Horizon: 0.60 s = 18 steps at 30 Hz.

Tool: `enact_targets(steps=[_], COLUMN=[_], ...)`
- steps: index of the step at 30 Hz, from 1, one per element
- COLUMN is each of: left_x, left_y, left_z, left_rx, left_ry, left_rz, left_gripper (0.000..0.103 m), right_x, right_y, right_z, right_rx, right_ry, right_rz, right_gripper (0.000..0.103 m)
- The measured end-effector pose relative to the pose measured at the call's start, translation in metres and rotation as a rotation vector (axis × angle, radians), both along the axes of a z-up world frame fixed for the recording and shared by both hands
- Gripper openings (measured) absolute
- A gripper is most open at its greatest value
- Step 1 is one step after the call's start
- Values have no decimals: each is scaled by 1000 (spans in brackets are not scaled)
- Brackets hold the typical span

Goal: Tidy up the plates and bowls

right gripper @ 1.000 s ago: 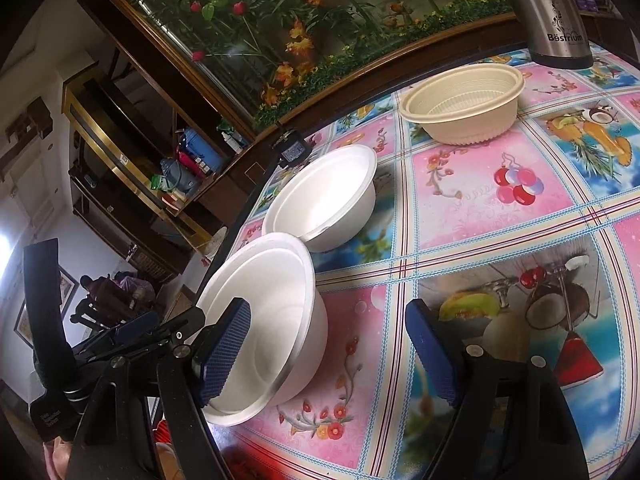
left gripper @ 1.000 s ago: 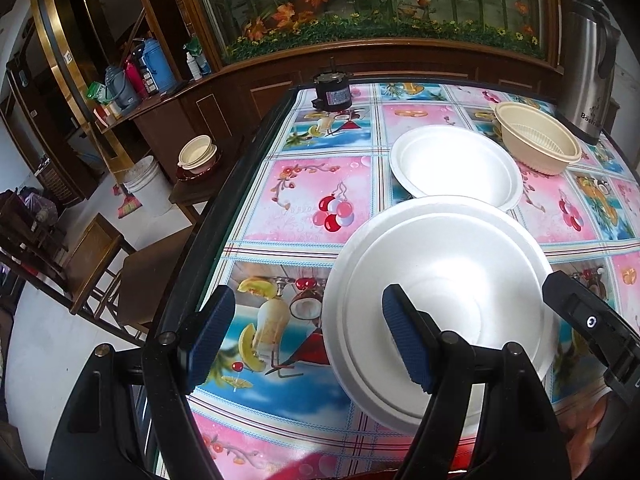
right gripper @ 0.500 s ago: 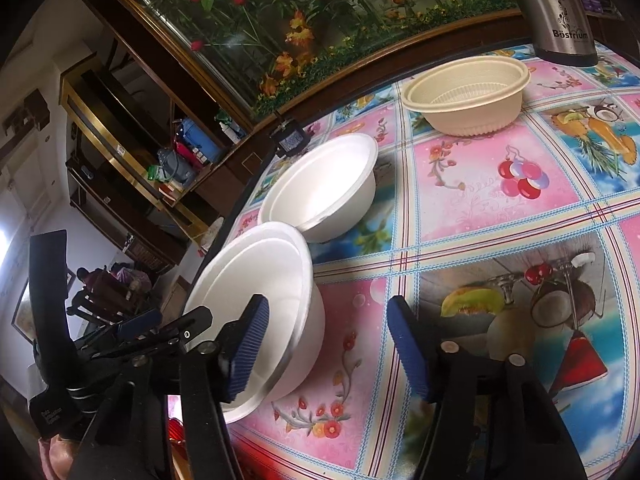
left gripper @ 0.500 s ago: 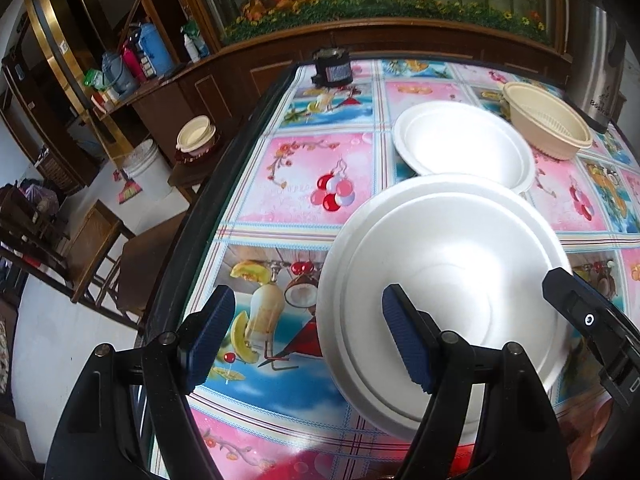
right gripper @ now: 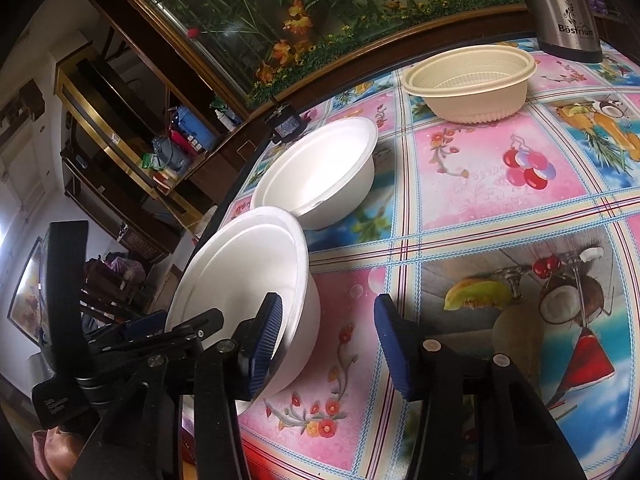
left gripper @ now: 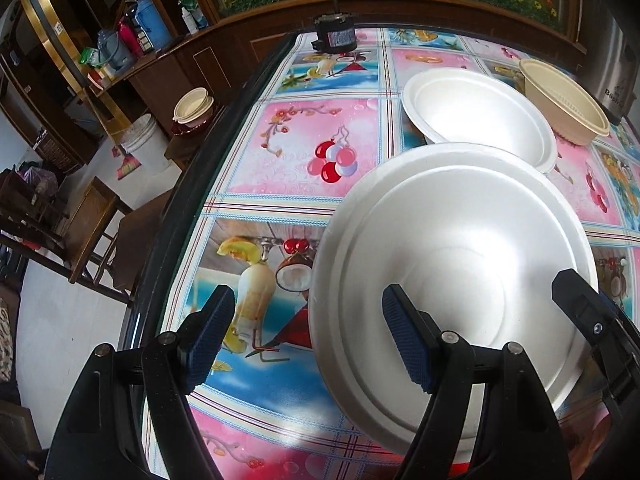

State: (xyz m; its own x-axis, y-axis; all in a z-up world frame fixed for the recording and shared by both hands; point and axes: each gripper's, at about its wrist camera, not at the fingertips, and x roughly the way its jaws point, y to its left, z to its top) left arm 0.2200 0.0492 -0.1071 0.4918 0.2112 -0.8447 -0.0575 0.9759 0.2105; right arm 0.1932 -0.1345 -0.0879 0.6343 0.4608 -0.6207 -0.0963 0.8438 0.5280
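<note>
A white foam bowl with a second one nested in it [left gripper: 460,248] stands near the table's front left edge; it also shows in the right wrist view [right gripper: 256,276]. My left gripper [left gripper: 308,336] is open, its right finger over the bowl's inside and its left finger outside the near rim. My right gripper [right gripper: 328,336] is open, its left finger inside the same bowl's right rim and its right finger outside. A second white bowl [left gripper: 476,116] [right gripper: 320,172] stands just behind. A cream ribbed bowl [left gripper: 564,100] [right gripper: 472,76] stands farther back.
The table carries a bright pink and blue patterned cloth [right gripper: 500,208]. A steel flask [right gripper: 560,4] stands at the back right. A small black device [left gripper: 334,34] sits at the far edge. Chairs and a white bucket [left gripper: 144,144] stand off the table's left side.
Both grippers have moved in on the near bowl stack. The right gripper's fingers have narrowed and its left finger now sits inside the rim. The bowls have not moved.
</note>
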Motion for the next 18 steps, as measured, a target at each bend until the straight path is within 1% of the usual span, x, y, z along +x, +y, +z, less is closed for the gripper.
enact_targets(steps=[4, 6, 7, 9, 10, 13, 14, 16, 18], left_x=[1, 0, 0, -1, -1, -2, -2, -3, -4], left_y=[-2, -3, -4, -6, -7, -11, -13, -16, -17], left_z=[0, 1, 0, 0, 1, 1, 1, 2, 3], left_rx=[-16, -16, -17, -32, -36, -38, -43, -45, -45], left_ry=[3, -3, 1, 3, 3, 6, 8, 10, 7], left_rz=[-6, -11, -14, -22, -27, -43, -51, -61, -69], left_gripper=[76, 65, 59, 50, 48, 34, 26, 24, 22], right_x=[1, 0, 1, 1, 1, 2, 1, 1, 1], right_y=[2, 3, 4, 4, 5, 7, 8, 8, 8], right_z=[0, 0, 0, -1, 0, 1, 2, 3, 4], right_rx=[-8, -12, -15, -18, -15, -17, -17, -16, -17], right_ry=[-3, 2, 3, 5, 5, -1, -2, -5, -8], right_rz=[3, 7, 8, 11, 14, 24, 27, 31, 31], right_gripper=[42, 34, 32, 29, 28, 21, 19, 17, 11])
